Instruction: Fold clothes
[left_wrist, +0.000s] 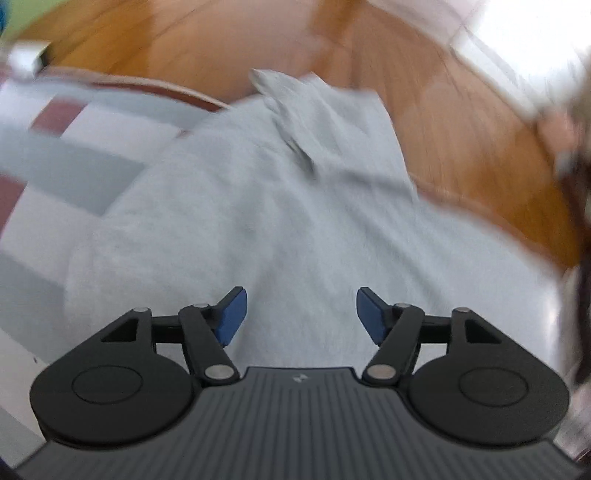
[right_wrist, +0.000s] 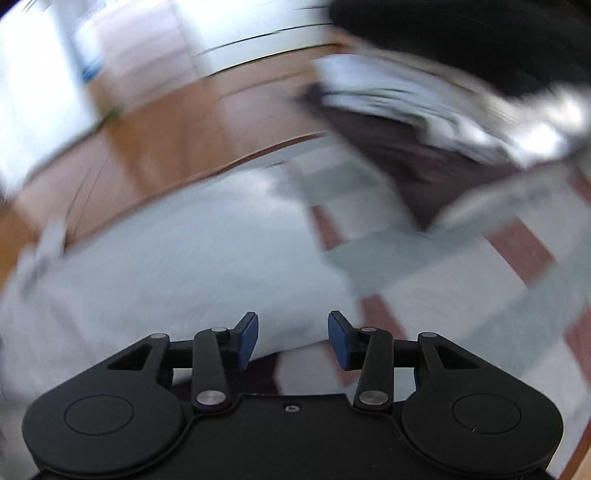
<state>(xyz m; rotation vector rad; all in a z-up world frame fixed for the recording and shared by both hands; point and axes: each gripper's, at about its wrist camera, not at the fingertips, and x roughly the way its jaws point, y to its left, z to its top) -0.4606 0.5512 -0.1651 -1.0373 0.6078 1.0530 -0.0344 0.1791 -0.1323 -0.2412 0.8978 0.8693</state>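
A light grey garment (left_wrist: 280, 206) lies spread on a checked cloth surface, with a creased part (left_wrist: 291, 110) at its far end near the surface's edge. My left gripper (left_wrist: 301, 314) is open and empty, just above the garment's middle. In the right wrist view the same grey garment (right_wrist: 177, 258) lies to the left and ahead. My right gripper (right_wrist: 293, 338) is open and empty, over the garment's near right edge. Both views are blurred by motion.
The surface has a grey, white and dark red checked cover (left_wrist: 66, 155), which also shows in the right wrist view (right_wrist: 424, 266). Beyond its edge is a wooden floor (left_wrist: 461, 122). A pile of dark and striped clothes (right_wrist: 424, 110) sits at the far right.
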